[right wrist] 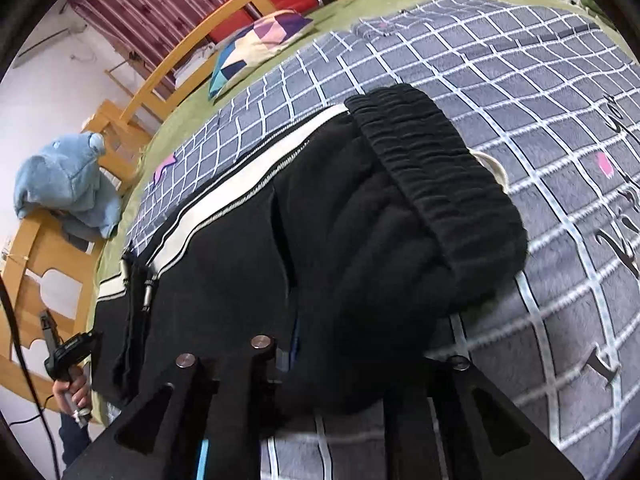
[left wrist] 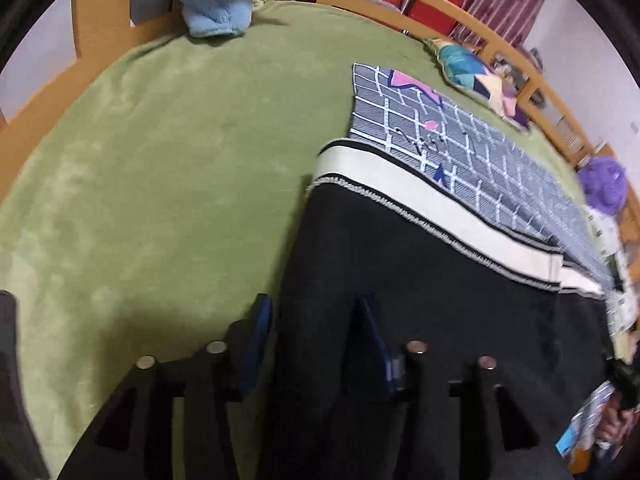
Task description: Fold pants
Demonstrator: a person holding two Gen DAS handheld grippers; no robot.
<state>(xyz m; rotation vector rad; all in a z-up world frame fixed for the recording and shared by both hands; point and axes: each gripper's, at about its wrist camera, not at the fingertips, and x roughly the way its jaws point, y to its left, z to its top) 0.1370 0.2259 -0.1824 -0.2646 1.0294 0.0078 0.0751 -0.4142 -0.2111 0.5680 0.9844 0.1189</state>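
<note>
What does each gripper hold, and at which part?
Both seem to grip the black pants: the left gripper at an edge near the leg end, the right gripper by the bunched fabric below the waistband.

Black pants (right wrist: 328, 216) with cream side stripe, grey white-checked blanket (right wrist: 500, 60), green bedcover (left wrist: 160, 160)

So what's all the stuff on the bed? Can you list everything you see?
pants: one, black with a cream side stripe, lying across the checked blanket and green cover
checked blanket: one, grey with white grid, under the pants
green cover: one, green, spread over the bed
patchwork pillow: one, multicoloured, by the rail
blue plush toy: one, light blue, at the bed's end
purple fluffy thing: one, purple, at the bed's edge
bed rail: one, wooden
left gripper: one, black, fingers around the pants fabric
right gripper: one, black, pants fabric between its fingers
</note>
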